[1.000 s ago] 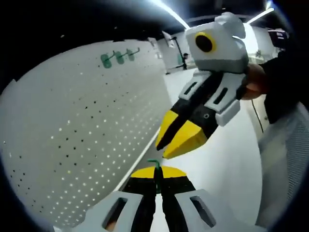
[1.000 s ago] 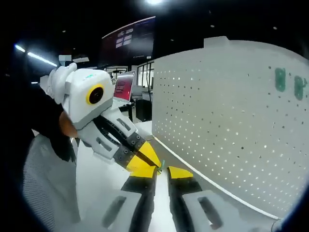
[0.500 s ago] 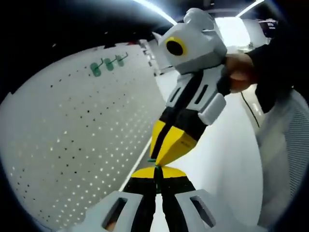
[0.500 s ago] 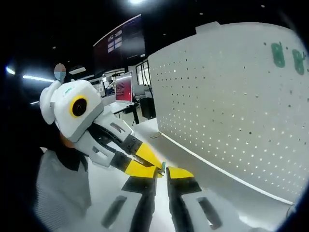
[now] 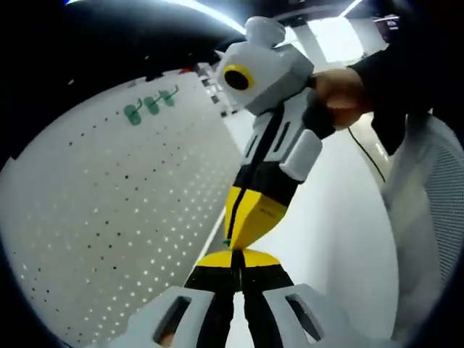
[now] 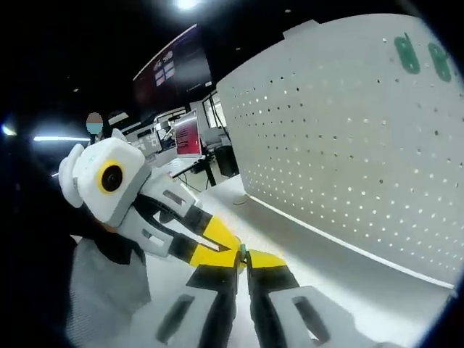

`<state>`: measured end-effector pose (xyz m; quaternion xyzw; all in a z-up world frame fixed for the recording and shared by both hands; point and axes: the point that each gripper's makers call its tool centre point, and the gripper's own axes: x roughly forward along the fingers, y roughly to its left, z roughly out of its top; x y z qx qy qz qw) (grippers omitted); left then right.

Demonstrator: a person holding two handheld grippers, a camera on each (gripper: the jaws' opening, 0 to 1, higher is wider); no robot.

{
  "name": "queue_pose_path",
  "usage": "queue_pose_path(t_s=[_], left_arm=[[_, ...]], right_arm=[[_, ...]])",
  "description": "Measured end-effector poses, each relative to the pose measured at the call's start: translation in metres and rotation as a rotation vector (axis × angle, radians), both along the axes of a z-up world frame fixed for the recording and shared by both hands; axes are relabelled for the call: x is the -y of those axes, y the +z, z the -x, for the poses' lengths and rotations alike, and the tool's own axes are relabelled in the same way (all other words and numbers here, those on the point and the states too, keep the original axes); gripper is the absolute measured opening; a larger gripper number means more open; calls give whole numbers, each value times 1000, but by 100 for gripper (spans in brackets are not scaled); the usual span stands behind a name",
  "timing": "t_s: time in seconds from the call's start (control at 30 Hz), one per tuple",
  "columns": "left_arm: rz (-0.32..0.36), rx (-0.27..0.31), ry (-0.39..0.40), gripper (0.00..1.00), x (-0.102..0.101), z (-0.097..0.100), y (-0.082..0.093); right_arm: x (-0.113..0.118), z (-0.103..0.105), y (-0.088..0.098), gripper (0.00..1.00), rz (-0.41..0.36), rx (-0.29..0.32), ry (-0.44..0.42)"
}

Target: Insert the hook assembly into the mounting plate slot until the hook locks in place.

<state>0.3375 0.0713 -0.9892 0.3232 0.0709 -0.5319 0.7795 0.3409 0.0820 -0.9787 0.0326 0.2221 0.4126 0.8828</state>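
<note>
L hand-held gripper [image 5: 237, 262] clamping green hook [image 5: 233, 259] at bottom centre; R hand-held gripper [image 6: 243, 255] tips together, meeting it; pegboard [image 5: 109, 217] filling frame left.

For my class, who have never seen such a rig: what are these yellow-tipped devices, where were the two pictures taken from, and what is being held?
A person holds a two-jaw tool in each hand; each tool carries a camera looking along its jaws. In the left gripper view, the left tool is shut on a small green hook, and the right tool meets it tip to tip. The right gripper view shows the right tool and the left tool from the other side. Beside them stands a white pegboard with green hooks already mounted.
</note>
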Motion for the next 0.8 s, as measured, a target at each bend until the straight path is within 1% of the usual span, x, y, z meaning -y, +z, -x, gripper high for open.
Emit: queue_pose_path(t_s=[0.17, 0.2, 0.27, 0.37, 0.43, 0.5, 0.57, 0.6, 0.63, 0.73, 0.77, 0.8], left_arm=[[23, -15, 19, 3, -1, -2, 1], [21, -16, 27, 5, -2, -3, 1], [29, -28, 49, 12, -5, -6, 0], [65, -58, 69, 16, -9, -8, 2], [110, -113, 92, 19, -10, -8, 3], [164, -186, 110, 23, -10, -7, 2], [221, -260, 130, 24, -12, -9, 2], [231, -277, 134, 25, -13, -9, 2], [263, -317, 140, 26, -12, -9, 2], [322, -415, 145, 27, -12, -7, 1], [345, -458, 145, 27, -11, -6, 0], [355, -473, 149, 26, -11, -6, 0]], right_arm=[[-1, -1, 3, 1, -17, 4, -14], [1, -3, 4, 1, -15, 12, -24], [4, -5, 6, 1, -17, 17, -38], [10, -6, 7, 1, -18, 20, -54], [12, -7, 8, 0, -21, 23, -63], [14, -7, 10, 0, -25, 29, -72], [15, -8, 13, 0, -28, 35, -78], [16, -9, 14, 0, -28, 39, -80], [17, -9, 15, 0, -30, 42, -82], [17, -9, 18, 0, -38, 49, -87], [18, -9, 19, 0, -41, 50, -88], [18, -9, 20, 0, -47, 53, -89]])
